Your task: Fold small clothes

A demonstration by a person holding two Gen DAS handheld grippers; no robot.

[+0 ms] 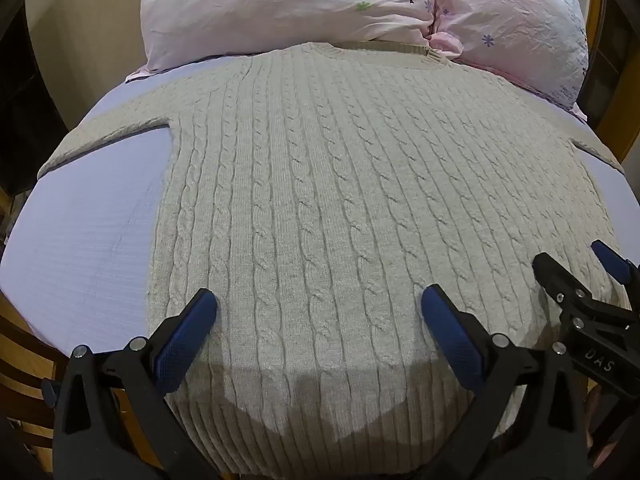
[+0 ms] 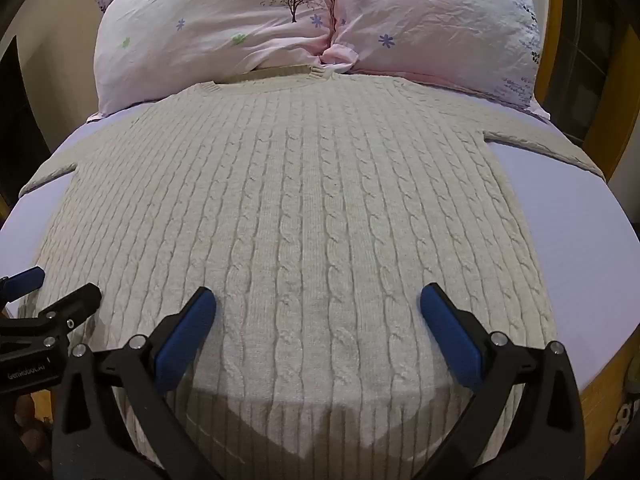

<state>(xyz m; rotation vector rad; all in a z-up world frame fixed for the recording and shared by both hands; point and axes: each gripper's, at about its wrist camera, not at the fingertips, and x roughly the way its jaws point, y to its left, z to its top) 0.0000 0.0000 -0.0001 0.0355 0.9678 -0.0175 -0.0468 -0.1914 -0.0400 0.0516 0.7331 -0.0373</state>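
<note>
A cream cable-knit sweater [image 1: 320, 184] lies flat and face up on a lilac bed sheet [image 1: 88, 232], collar toward the pillows and hem toward me. Both sleeves spread out to the sides. It also shows in the right wrist view [image 2: 296, 208]. My left gripper [image 1: 319, 300] is open and empty, above the sweater's lower body near the hem. My right gripper [image 2: 318, 300] is open and empty too, above the lower body a little to the right. Each gripper shows at the edge of the other's view, the right one [image 1: 576, 268] and the left one [image 2: 60, 284].
Two pink flowered pillows [image 1: 288, 8] [image 2: 436, 20] lie at the head of the bed, just past the collar. The bed's wooden frame [image 2: 604, 392] shows at the lower sides. Bare sheet [image 2: 580, 216] lies either side of the sweater.
</note>
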